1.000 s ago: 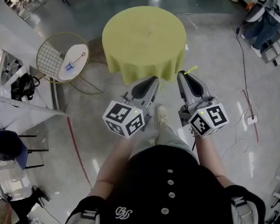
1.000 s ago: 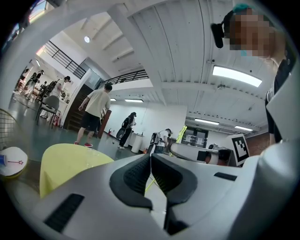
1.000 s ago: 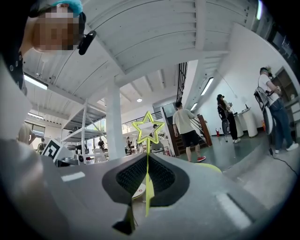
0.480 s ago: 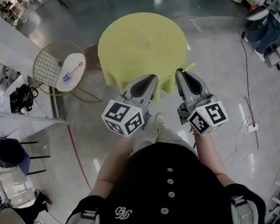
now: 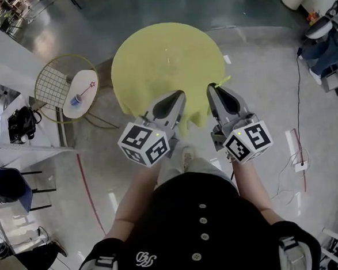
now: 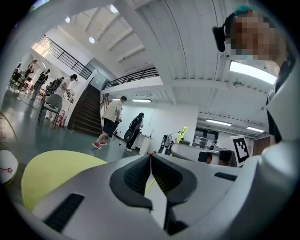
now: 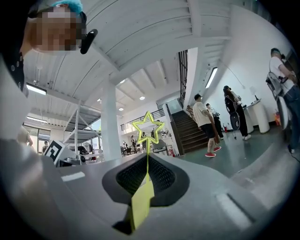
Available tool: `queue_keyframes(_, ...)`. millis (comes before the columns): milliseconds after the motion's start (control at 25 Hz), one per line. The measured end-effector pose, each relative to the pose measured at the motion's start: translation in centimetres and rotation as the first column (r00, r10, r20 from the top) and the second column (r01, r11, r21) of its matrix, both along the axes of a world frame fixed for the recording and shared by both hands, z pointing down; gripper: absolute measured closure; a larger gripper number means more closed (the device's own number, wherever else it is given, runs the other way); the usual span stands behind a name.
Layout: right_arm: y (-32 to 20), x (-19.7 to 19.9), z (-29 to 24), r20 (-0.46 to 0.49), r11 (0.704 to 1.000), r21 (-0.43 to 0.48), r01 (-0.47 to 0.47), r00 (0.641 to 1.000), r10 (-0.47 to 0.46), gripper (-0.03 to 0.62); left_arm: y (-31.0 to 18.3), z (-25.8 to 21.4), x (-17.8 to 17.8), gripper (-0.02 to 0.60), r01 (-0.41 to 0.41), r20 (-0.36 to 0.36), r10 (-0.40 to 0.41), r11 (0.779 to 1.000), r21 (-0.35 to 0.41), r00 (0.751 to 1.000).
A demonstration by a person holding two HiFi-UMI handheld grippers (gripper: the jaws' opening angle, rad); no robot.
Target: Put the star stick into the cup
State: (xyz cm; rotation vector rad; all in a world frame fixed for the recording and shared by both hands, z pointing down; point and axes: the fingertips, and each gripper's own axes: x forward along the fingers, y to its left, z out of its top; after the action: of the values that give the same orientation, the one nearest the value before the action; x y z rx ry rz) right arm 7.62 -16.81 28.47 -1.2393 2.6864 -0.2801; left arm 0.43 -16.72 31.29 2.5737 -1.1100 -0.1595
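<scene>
Both held level, side by side, ahead of the person's black buttoned top [image 5: 200,216]. The left gripper [image 5: 179,94] has its jaws closed pad to pad with nothing between them. The right gripper [image 5: 211,87] has its jaws clamped tight on the thin yellow-green star stick [image 7: 147,146]. The outline star stands upright just above the tips, and a yellow paper tag [image 7: 140,204] sits on the stem on the camera side of the pads. In head view the stick pokes out toward 1 o'clock from the right tips.

Both sets of tips overlap the near edge of the round table with yellow-green cloth [image 5: 163,51], at 12 o'clock.

The small blue cup [image 5: 75,100] is at 10 o'clock from the grippers, well apart from them. It stands upright on a small white round tabletop [image 5: 84,78]. A second stick with a red star [image 5: 87,88] lies on that top just beside the cup, at its 1 o'clock. A gold wire-mesh frame [image 5: 50,82] rings the top on its 9 o'clock side.

Farthest out in the left gripper view, people walk near a dark staircase [image 6: 86,112].
</scene>
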Motion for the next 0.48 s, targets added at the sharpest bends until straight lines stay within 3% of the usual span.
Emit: queue_keyframes(480,-4.3,1.4,0.2,-0.006,0.998,0.003,0.056,0.998,-0.056,0.585,-4.3,0.5,1.4,0.565,0.052,-0.014,-0.052,0.999,-0.013,0.999)
